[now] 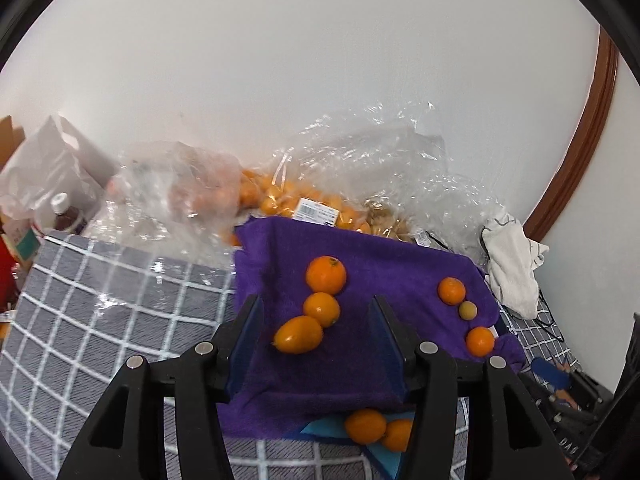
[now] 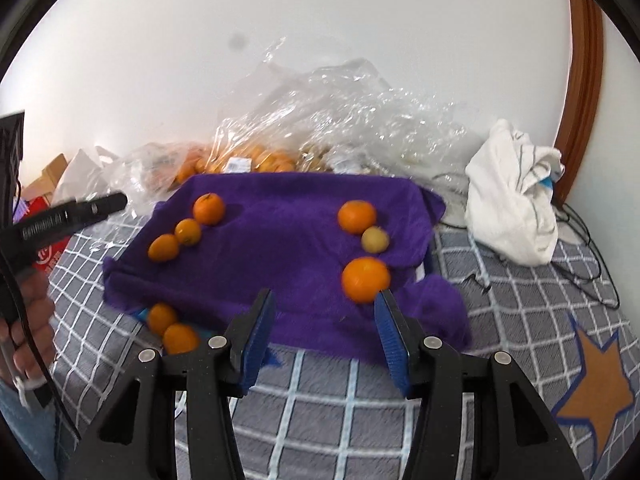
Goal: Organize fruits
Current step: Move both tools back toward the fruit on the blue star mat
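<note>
Fruits lined up on the purple towel (image 1: 380, 264)

Our left tongs (image 1: 316, 312) and right tongs (image 2: 324, 306) hang open and empty; three oranges (image 1: 321, 309) sit left, three fruits (image 2: 364, 279) right, on the bed (image 2: 320, 392).

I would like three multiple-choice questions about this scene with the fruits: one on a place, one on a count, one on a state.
1. Where do the two fruits nearest the camera lie, by the right wrist view?
A. in the middle of the cloth
B. at the near left edge of the cloth
C. on the white garment

2. How many fruits lie in the right-hand group on the purple cloth?
A. three
B. five
C. one

3. What do the right tongs hold?
A. an orange fruit
B. the cloth
C. nothing

Key: 1 B, the two fruits sit at the edge of the purple cloth. 2 A, two orange and one pale fruit. 3 C, the right tongs stand apart with only cloth behind.
</note>
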Demonstrator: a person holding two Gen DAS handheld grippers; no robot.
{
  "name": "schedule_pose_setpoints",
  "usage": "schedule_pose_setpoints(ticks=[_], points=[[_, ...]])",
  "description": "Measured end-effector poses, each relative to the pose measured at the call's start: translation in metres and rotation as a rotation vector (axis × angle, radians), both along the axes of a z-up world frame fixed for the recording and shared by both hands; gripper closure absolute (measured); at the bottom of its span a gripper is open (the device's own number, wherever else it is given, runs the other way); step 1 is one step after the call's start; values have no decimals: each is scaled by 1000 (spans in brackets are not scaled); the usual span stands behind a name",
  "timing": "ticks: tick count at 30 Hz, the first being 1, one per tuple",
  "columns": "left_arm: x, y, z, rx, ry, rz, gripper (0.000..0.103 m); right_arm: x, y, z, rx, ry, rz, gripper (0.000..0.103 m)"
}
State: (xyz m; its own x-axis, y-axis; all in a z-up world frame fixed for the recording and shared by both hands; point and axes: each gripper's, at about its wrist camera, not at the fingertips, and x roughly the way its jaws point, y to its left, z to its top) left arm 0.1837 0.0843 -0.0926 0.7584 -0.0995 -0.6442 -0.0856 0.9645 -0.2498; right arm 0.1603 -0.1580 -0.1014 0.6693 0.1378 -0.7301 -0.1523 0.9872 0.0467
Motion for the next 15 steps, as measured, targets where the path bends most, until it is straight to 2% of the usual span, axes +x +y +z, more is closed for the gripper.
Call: schedule_pose_setpoints(ticks=[3, 7, 11, 15], points=[[-16, 6, 2, -7, 8, -11, 51, -9, 6, -8, 16, 32, 23, 52], [-37, 11, -1, 20, 27, -31, 51, -17, 13, -20, 39, 67, 56, 61], [-57, 15, -7, 43, 49, -40, 51, -18, 25, -32, 54, 102, 92, 63], [-71, 23, -9, -10, 65, -36, 51, -14, 38, -39, 53, 116, 115, 63]])
